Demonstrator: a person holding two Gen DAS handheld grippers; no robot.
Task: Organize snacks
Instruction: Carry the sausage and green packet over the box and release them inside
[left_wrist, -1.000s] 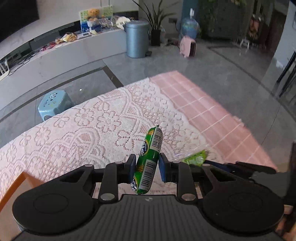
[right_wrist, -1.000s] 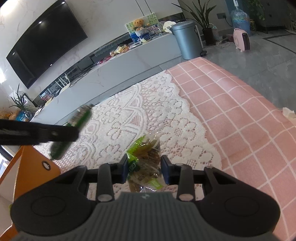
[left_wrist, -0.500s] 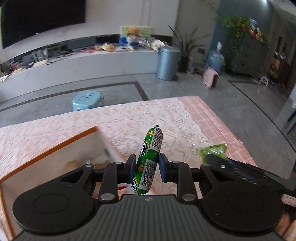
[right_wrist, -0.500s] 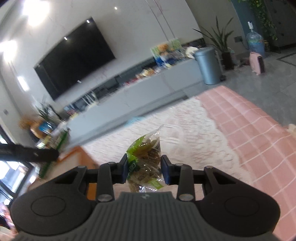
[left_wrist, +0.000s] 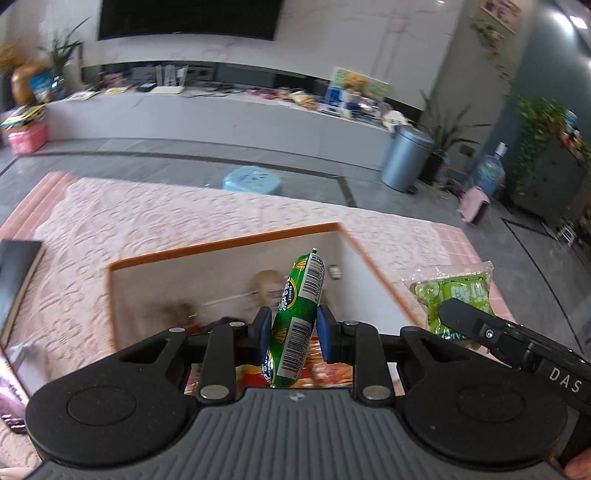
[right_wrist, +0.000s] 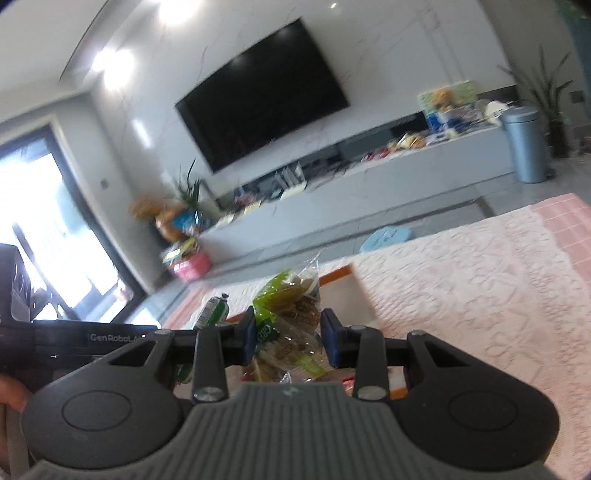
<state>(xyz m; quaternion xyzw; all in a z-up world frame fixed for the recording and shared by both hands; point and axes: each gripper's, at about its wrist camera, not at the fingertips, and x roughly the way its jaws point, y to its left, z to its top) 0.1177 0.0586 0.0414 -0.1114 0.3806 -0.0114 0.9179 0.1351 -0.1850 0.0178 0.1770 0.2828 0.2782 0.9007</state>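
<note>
My left gripper (left_wrist: 291, 332) is shut on a green sausage stick (left_wrist: 297, 317) with barcodes, held upright over the orange-rimmed storage box (left_wrist: 225, 242). Several snacks lie blurred inside the box. My right gripper (right_wrist: 288, 338) is shut on a clear bag of green-labelled snacks (right_wrist: 290, 317). In the left wrist view that bag (left_wrist: 456, 295) hangs just right of the box, with the right gripper's black body (left_wrist: 517, 343) below it. In the right wrist view the sausage stick (right_wrist: 214, 312) and the left gripper's body (right_wrist: 74, 343) show at the left.
The box sits on a pink table with a white lace cloth (left_wrist: 147, 221). A dark flat object (left_wrist: 16, 269) lies at the table's left edge. Beyond the table are a light blue stool (left_wrist: 253, 179), a grey bin (left_wrist: 406, 157) and a long low cabinet (left_wrist: 221, 114).
Both grippers swung left with their snacks. The box, first only a corner at the left, now lies under the sausage stick. The right gripper rose and its bag reached the box's right side.
</note>
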